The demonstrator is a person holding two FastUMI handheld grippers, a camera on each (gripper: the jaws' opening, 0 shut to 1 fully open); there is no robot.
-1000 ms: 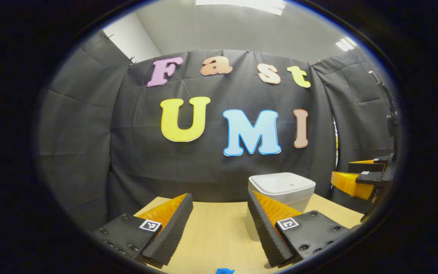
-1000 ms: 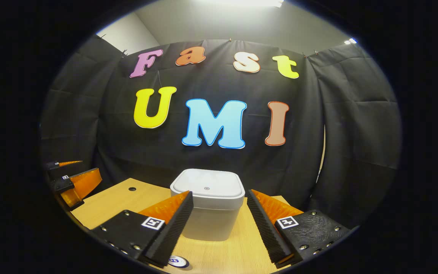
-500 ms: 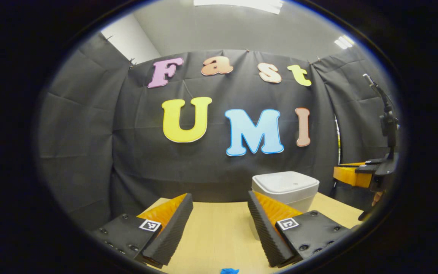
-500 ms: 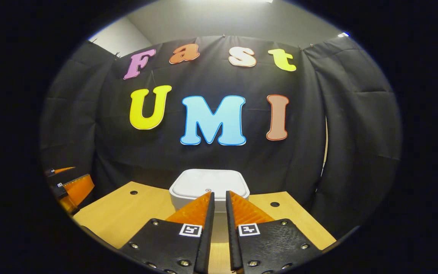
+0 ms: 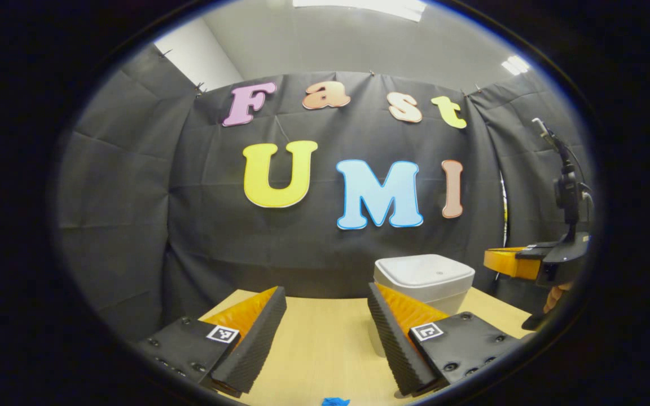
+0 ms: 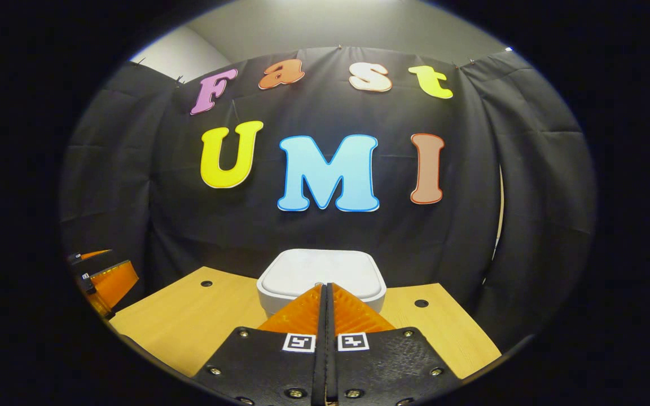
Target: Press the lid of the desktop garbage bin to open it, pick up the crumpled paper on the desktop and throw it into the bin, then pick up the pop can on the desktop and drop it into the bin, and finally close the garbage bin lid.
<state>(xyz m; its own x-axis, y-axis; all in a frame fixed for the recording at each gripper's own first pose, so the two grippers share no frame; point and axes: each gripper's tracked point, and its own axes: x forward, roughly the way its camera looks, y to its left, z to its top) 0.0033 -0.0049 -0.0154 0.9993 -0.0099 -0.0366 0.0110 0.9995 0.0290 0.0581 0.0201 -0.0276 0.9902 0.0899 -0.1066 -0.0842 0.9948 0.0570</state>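
The bin (image 6: 321, 282) looks like smooth matt plastic; the table (image 6: 189, 316) shows pale wood grain; the wall (image 6: 133, 169) is creased matt cloth.

The right gripper (image 6: 325, 290) has its jaws pressed flat together with nothing between them, tips pointing at the front edge of the white bin (image 6: 321, 279). The bin's lid (image 6: 321, 273) lies flat and closed just beyond the jaws. Off to their left, past the tabletop (image 6: 189, 316), hangs the left gripper (image 6: 102, 282).
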